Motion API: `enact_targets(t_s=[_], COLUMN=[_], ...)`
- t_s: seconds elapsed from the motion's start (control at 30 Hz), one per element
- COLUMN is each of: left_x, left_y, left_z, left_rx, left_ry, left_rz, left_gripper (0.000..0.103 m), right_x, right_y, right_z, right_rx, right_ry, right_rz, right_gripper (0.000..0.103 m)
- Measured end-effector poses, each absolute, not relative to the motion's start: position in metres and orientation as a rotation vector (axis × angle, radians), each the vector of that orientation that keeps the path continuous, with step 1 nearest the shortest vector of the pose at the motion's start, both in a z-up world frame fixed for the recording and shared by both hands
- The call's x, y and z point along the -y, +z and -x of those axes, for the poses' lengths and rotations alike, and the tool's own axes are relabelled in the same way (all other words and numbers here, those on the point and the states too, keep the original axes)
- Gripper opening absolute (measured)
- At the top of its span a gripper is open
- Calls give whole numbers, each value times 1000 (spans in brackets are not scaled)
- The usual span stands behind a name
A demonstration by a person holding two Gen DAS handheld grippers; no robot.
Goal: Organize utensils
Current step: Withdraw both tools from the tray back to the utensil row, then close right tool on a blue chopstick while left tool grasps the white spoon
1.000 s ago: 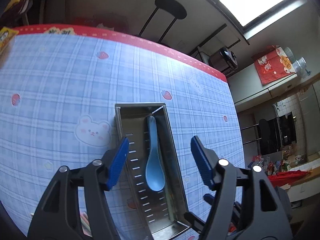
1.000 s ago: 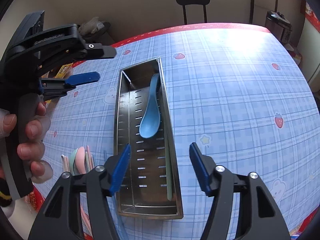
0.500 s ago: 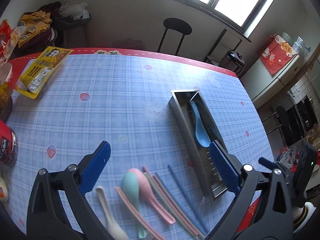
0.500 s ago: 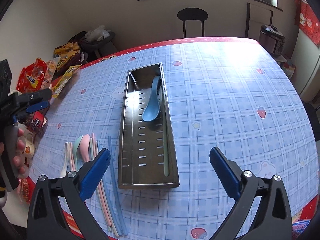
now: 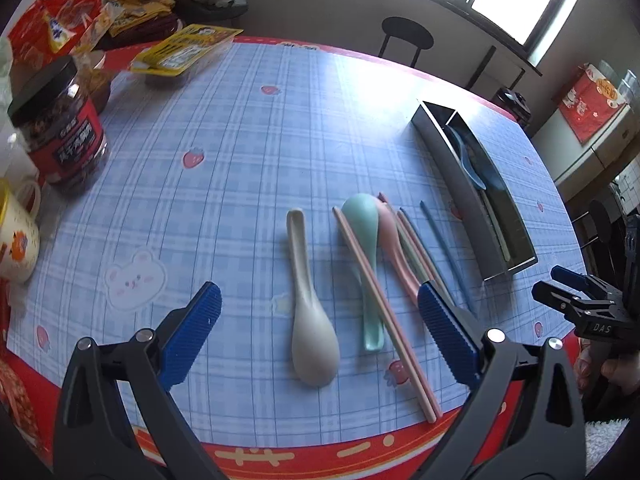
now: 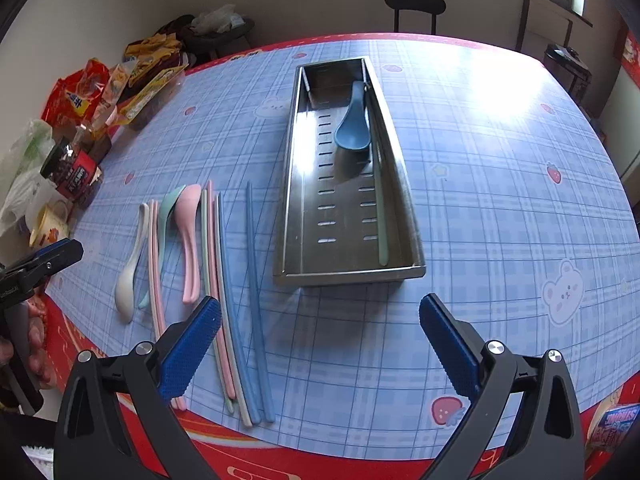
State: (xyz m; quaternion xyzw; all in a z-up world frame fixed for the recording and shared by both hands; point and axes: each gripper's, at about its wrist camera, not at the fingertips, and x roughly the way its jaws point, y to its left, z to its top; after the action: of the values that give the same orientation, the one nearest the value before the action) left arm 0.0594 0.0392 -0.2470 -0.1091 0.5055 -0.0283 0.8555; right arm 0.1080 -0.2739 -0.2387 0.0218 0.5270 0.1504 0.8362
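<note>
Step, between picks: tray [image 6: 400, 184] holds blue spoon [image 6: 351, 128]; remaining spoons [image 5: 310, 320] and chopsticks [image 6: 252, 300] lie beside it; both grippers [image 5: 318, 340] [image 6: 320, 344] gape empty; next, pinch one utensil

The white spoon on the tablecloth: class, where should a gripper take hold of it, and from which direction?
Probably grip the white spoon across its narrow handle, coming straight down from above. It lies flat, apart from the green spoon, and its bowl looks too wide and rounded to pinch securely.

A tray [image 6: 404, 184] lies on the counter [image 6: 500, 200], holding one spoon [image 6: 352, 128] toward its far end. Loose spoons [image 6: 188, 232] and chopsticks [image 6: 252, 280] lie left of it. Jar [image 6: 74, 172] and packets [image 6: 76, 96] sit further left.
</note>
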Motion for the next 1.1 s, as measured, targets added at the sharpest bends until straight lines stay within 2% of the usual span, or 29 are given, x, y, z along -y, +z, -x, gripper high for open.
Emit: enact_targets(t_s=[0.17,0.33,0.5,0.6,0.97,1.1], left_x=[-46,-40,-40,-42,-53,-52], left_y=[-266,-286,-285,-287,-293,-293], left_z=[-43,-35,-36,-36,-37,-38], left_rx=[-1100,-1168,-1160,-1167,-1173,-1173], left_ry=[-21,-40,-39,-27,-20,-25], left_rz=[287,294,277,281,335,329], left_gripper=[97,97,97,97,96,91], right_x=[255,247,241,235,217,214], right_y=[-253,-274,-281,-282,-284,-285], right_z=[-97,-93,-96,-95,-100,-98], right_rx=[-1165,-1226,-1238,-1237,-1213,-1207], right_ry=[382,354,383,420,476,484], right_rz=[-4,68,92,95,144,166], right_gripper=[95,73,47,40,22,22])
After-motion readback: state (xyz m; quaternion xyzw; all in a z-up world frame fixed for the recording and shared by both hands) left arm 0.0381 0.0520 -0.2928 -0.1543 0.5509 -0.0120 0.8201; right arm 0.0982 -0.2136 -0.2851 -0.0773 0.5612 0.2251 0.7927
